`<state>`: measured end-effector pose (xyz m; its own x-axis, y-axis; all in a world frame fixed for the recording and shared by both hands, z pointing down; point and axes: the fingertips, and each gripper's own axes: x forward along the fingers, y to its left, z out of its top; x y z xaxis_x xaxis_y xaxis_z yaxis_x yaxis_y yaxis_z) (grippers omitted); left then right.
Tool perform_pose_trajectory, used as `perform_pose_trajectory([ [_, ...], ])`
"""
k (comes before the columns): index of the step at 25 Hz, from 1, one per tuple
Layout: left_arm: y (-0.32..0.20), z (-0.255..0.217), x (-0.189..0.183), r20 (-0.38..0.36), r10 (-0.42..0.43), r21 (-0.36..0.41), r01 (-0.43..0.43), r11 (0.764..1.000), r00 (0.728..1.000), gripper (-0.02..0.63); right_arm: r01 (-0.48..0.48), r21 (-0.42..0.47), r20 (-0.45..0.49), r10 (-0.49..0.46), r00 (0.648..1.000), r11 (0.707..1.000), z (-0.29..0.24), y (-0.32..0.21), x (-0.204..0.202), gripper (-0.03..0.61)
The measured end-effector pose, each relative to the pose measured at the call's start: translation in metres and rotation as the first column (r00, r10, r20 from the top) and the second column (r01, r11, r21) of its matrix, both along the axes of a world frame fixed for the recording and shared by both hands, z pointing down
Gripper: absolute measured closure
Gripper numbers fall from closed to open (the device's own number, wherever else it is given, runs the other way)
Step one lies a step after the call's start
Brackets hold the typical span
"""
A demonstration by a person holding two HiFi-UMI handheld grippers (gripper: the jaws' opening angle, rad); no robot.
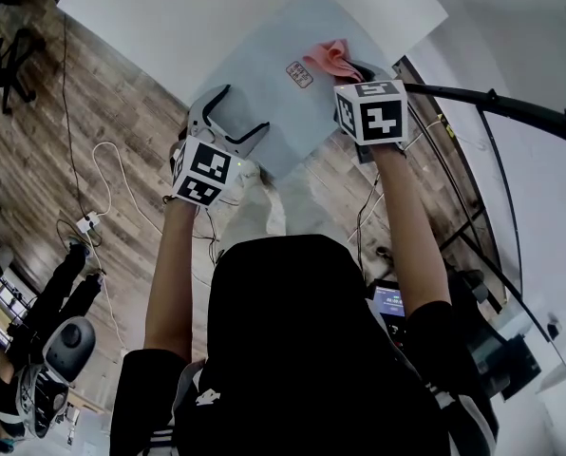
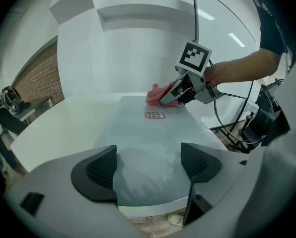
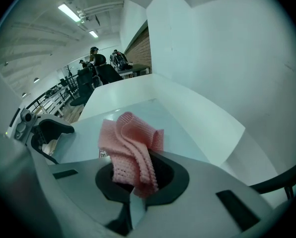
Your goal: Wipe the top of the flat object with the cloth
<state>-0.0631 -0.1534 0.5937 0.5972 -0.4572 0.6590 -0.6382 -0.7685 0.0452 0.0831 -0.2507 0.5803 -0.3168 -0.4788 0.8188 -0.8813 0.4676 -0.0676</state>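
A flat pale blue-grey board (image 1: 264,84) lies on the white table (image 1: 169,17), with a small printed label (image 1: 299,74) on top. My right gripper (image 1: 354,67) is shut on a folded pink cloth (image 1: 329,57), held at the board's far right part. In the right gripper view the cloth (image 3: 130,143) sticks up out of the shut jaws. My left gripper (image 1: 228,126) stands open over the board's near edge with nothing between its pads (image 2: 101,170). The left gripper view shows the board (image 2: 148,143), the label (image 2: 154,115), the cloth (image 2: 157,92) and the right gripper (image 2: 180,94).
A black curved rail (image 1: 492,103) runs along the table's right side. Cables (image 1: 103,174) trail over the wooden floor (image 1: 93,112), and an office chair (image 1: 60,350) stands at lower left. A white wall (image 3: 212,58) rises behind the table. People stand far back (image 3: 93,58).
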Motion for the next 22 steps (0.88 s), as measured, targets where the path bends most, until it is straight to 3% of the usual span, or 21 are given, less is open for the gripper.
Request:
perform_pose_trajectory([
  [7,0.000,0.001,-0.001,-0.001,-0.002,-0.004,0.002,1.000,1.000,0.218,0.124,0.005,0.001,-0.124,0.992,0.992,0.002,0.012,-0.046,0.534],
  [14,0.000,0.001,-0.001,-0.003,-0.004,0.000,0.004,1.000,1.000,0.218,0.263,-0.007,0.056,-0.262,0.963,0.965,0.000,0.043,-0.100,0.534],
  [22,-0.001,0.001,0.002,-0.001,-0.004,0.001,0.004,1.000,1.000,0.218,0.304,-0.002,0.045,-0.304,0.952,0.953,0.000,0.048,-0.105,0.534],
])
